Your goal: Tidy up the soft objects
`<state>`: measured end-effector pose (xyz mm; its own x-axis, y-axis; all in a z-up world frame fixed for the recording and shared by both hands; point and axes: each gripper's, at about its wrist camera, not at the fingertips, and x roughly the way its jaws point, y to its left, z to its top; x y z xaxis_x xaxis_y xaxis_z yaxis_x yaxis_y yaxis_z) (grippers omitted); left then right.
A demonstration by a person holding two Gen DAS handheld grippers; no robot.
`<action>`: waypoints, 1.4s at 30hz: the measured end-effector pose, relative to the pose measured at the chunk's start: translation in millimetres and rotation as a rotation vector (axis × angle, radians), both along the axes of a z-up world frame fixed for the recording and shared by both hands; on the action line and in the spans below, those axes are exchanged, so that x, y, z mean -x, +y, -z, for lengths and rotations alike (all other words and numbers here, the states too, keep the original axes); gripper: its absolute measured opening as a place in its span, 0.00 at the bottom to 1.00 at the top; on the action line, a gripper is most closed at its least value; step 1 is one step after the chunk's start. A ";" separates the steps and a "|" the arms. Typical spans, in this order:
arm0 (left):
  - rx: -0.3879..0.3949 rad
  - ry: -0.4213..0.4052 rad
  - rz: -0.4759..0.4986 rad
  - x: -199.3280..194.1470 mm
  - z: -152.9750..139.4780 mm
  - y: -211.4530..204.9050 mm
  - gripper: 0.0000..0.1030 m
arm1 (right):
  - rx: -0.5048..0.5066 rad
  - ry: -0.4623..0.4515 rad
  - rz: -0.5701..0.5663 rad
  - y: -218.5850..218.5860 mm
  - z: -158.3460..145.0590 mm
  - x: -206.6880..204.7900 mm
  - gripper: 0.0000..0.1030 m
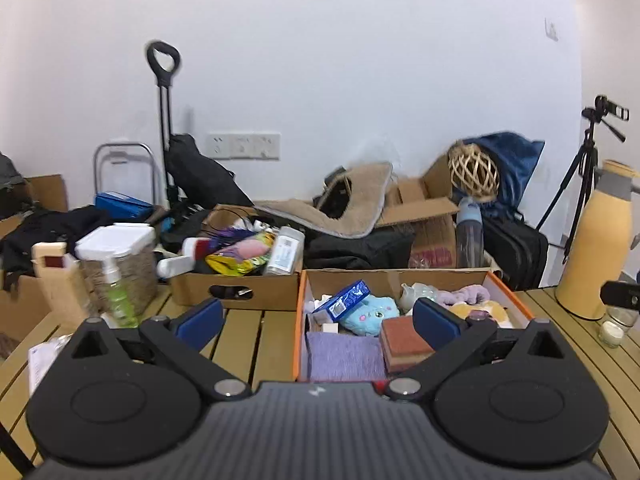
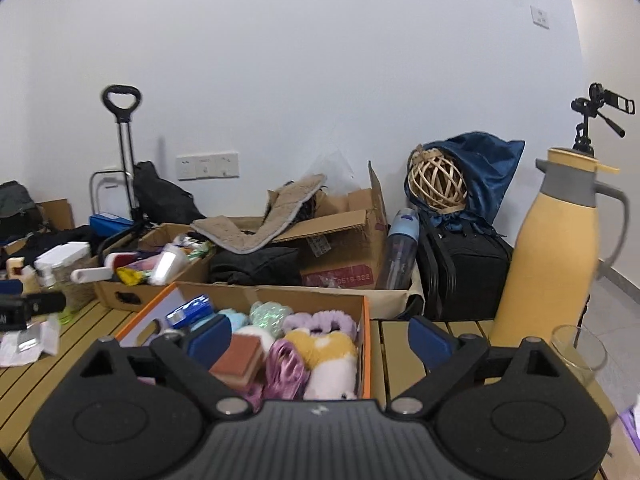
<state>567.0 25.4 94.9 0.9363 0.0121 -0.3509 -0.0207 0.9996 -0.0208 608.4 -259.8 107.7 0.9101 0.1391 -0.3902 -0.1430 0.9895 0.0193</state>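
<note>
Left gripper [image 1: 318,314]: jaws spread wide with nothing between them, held above the near edge of the tabletop [image 1: 248,332] and facing the orange-rimmed box [image 1: 301,320].
Purple cloth [image 1: 346,354]: folded flat in the box's near left corner; it looks settled, so I would leave it and use the bare space beside it only if something still needs a slot.
Blue plush [image 1: 370,314]: lies behind the purple cloth, with a blue carton [image 1: 342,300] leaning across it. The carton looks stiff, not soft, so judge whether it belongs here before packing more in.
Sponge block [image 2: 240,360]: reddish, resting near the middle of the box, touching the soft toys beside it.
Yellow-and-white plush [image 2: 326,354]: at the right side of the box against its wall, a shiny pink ribbon [image 2: 282,372] just beside it and a lilac fluffy piece [image 2: 320,322] behind.
Right gripper [image 2: 318,340]: jaws spread, empty, hovering over the box's near right part.
Step in hand: probably choosing the next soft item. Come down slowly and pinch the fabric only; plush gives, so close fully.
Hazard: a clear glass [image 2: 578,346] and a yellow flask [image 2: 550,248] stand on the tabletop to the right; keep the right arm's swing clear of them.
</note>
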 end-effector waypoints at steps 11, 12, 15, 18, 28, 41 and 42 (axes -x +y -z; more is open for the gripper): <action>-0.002 -0.158 -0.067 177.0 19.7 -1.5 1.00 | -0.026 -0.075 0.013 -12.9 22.3 161.4 0.96; 0.005 -0.161 -0.065 195.9 21.3 -1.3 1.00 | -0.036 -0.080 0.015 -13.4 25.1 179.1 0.96; -0.006 -0.165 -0.053 249.9 24.5 0.0 1.00 | -0.038 -0.099 0.016 -12.4 33.4 236.6 0.96; -0.059 -0.192 -0.017 304.8 28.3 -2.4 1.00 | -0.018 -0.107 0.019 -6.9 41.1 292.7 0.97; -0.014 -0.240 -0.045 472.9 61.3 -10.0 1.00 | -0.043 -0.143 -0.042 11.1 55.1 460.9 1.00; -0.025 -0.225 0.004 571.1 77.4 -14.0 1.00 | -0.041 -0.191 -0.075 29.4 80.9 603.3 1.00; -0.026 -0.224 0.004 574.4 78.6 -14.6 1.00 | -0.048 -0.190 -0.081 31.0 81.9 608.9 1.00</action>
<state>-7.4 10.8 16.3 0.9909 0.0143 -0.1342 -0.0144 0.9999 0.0008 -0.5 -228.8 25.8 0.9517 0.2294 -0.2040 -0.2279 0.9732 0.0313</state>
